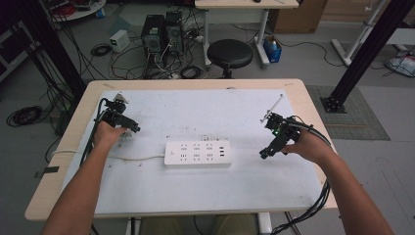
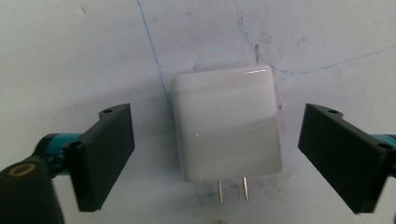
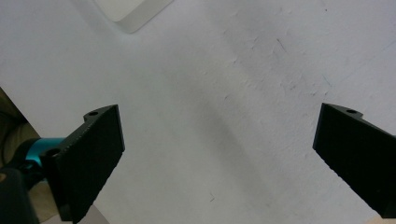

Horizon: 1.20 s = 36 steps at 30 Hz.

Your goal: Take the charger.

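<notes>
High view: we see the left gripper (image 1: 128, 128) low over the left part of the white tabletop (image 1: 205, 186), the right gripper (image 1: 266, 152) hovering near the right part, and a white power strip (image 1: 197, 153) lying between them with its cord running off to the left.

Left gripper view: we look down on a white plug adapter (image 2: 227, 122) lying flat on the tabletop, its two metal prongs (image 2: 232, 190) pointing toward the camera. The adapter sits between the two black jaws, clear gaps showing on both sides, so the gripper is released and grasps nothing.

Right gripper view: the jaws stand wide apart over bare white surface, with nothing between them; a corner of the power strip (image 3: 132, 11) shows at the top edge.

Step in hand: we judge this to be the reach for the adapter, with the left gripper lined up around its body and the grasp not yet made.

Next move: we think the jaws need to close squarely on the adapter's two side faces, keeping the prongs free, before lifting it toward the power strip's sockets.

Risk: the glossy casing may slip or twist if the pads land unevenly.
</notes>
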Each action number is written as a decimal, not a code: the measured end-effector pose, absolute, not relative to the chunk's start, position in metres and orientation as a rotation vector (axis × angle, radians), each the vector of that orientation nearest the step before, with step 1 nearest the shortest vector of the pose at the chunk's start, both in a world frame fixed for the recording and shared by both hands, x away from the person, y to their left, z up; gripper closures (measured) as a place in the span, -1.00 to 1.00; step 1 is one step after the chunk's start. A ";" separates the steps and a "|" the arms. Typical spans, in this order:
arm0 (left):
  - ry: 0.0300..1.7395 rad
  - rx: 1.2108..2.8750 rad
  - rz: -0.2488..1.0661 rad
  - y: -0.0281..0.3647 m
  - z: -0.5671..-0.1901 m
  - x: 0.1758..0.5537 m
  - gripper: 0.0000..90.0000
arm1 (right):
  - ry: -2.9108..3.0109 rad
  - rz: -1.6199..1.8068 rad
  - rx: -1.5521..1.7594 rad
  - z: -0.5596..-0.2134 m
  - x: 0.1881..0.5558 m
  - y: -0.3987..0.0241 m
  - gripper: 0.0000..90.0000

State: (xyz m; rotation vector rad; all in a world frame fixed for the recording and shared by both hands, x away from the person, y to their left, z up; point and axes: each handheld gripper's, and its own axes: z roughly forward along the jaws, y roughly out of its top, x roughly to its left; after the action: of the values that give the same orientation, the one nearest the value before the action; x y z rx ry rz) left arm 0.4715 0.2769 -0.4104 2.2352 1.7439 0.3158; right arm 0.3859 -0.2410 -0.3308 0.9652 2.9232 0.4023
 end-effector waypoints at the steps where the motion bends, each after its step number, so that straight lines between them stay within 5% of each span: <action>1: 1.749 2.240 0.312 0.276 -0.412 0.472 -0.70 | 2.925 0.403 0.964 -0.331 0.386 -0.241 -0.97; 13: 1.749 2.235 0.288 0.277 -0.418 0.474 -0.40 | 2.933 0.394 0.966 -0.332 0.387 -0.242 -0.97; 20: 1.725 2.245 0.291 0.279 -0.415 0.471 -0.06 | 2.936 0.390 0.947 -0.332 0.388 -0.242 -0.97; 36: 1.568 2.252 0.357 0.278 -0.386 0.450 -0.05 | 2.905 0.410 0.999 -0.330 0.387 -0.245 -0.97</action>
State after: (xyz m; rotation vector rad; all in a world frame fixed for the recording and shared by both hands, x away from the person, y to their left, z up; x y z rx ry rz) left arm 0.4503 0.2784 -0.3862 2.2516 1.5681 0.3573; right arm 0.3868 -0.2451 -0.3304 0.9986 2.9046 0.4103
